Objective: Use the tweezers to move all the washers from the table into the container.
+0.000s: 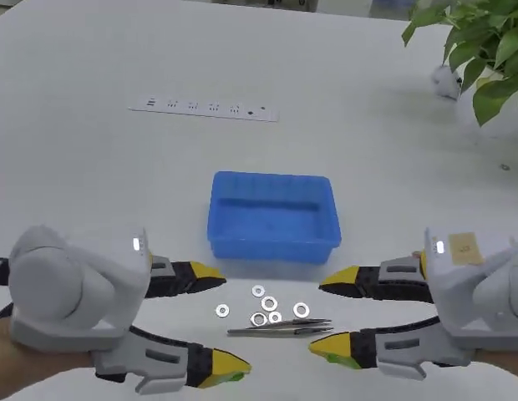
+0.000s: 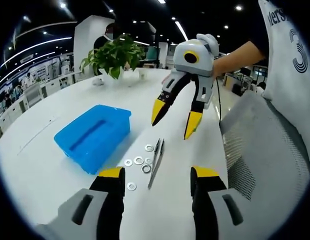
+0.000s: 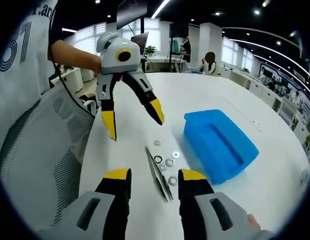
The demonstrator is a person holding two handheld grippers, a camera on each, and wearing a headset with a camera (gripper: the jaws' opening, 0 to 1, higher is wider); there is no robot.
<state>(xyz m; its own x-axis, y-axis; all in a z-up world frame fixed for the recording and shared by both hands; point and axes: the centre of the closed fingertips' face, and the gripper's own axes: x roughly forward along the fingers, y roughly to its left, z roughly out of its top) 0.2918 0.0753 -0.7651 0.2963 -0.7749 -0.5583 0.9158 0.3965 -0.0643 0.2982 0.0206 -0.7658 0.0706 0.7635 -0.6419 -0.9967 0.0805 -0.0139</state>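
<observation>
Several small metal washers (image 1: 269,303) lie loose on the white table (image 1: 92,167), just in front of a blue rectangular container (image 1: 273,215). Thin metal tweezers (image 1: 280,327) lie flat on the table beside the washers, nearer to me. My left gripper (image 1: 225,322) stands open to the left of the washers, and my right gripper (image 1: 322,316) stands open to their right; both are empty. In the left gripper view the tweezers (image 2: 156,162) and washers (image 2: 138,161) lie ahead of its jaws, with the right gripper (image 2: 174,124) beyond. In the right gripper view the tweezers (image 3: 159,175) reach between its jaws.
A white power strip (image 1: 205,108) lies on the table behind the container. A potted green plant (image 1: 480,50) stands at the far right corner. A grey mesh chair (image 2: 255,150) sits at the table's near edge by the person.
</observation>
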